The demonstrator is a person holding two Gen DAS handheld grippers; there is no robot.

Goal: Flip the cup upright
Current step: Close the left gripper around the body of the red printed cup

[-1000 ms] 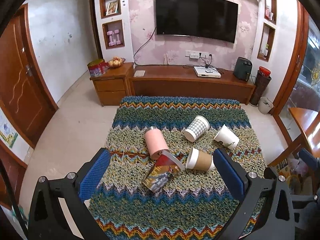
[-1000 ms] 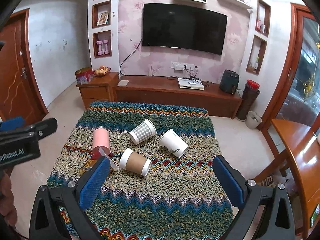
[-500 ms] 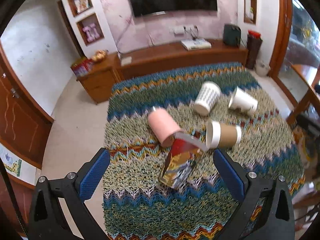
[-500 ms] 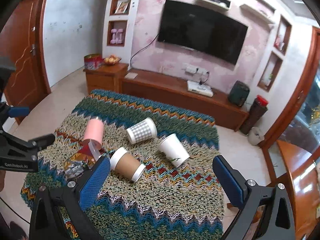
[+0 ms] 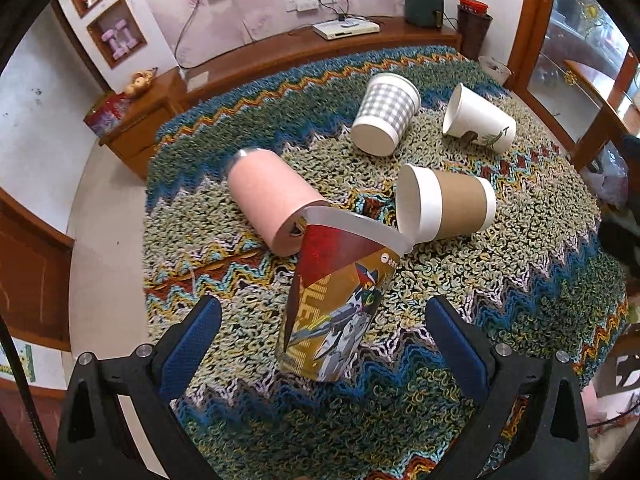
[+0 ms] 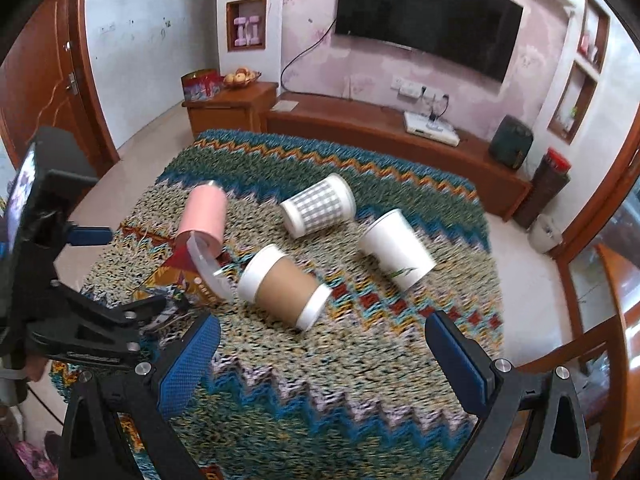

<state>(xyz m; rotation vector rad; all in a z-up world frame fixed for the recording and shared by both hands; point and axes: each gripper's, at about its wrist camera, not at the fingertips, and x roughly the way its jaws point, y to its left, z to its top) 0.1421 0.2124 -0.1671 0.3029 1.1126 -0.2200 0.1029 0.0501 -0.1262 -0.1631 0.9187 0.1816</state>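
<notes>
Several cups lie on their sides on a table with a zigzag knitted cloth (image 5: 500, 280). A printed red and gold cup (image 5: 336, 308) lies between my left gripper's (image 5: 324, 344) open fingers, its base toward me. A pink cup (image 5: 268, 200), a brown-sleeved cup (image 5: 448, 208), a checked cup (image 5: 386, 114) and a white cup (image 5: 476, 118) lie beyond. In the right wrist view my right gripper (image 6: 320, 360) is open and empty, above the cloth (image 6: 360, 380) in front of the brown-sleeved cup (image 6: 284, 286). The left gripper's body (image 6: 80, 320) hides most of the printed cup.
A wooden TV bench (image 6: 380, 132) and a small cabinet (image 6: 228, 108) stand behind the table. A wooden door (image 6: 40, 80) is at the left. Another wooden table's edge (image 6: 616, 320) is at the right. Bare floor (image 5: 108, 280) lies left of the table.
My left gripper has come down and forward, so the printed cup now sits between its fingers. My right gripper has also moved lower and closer to the cups.
</notes>
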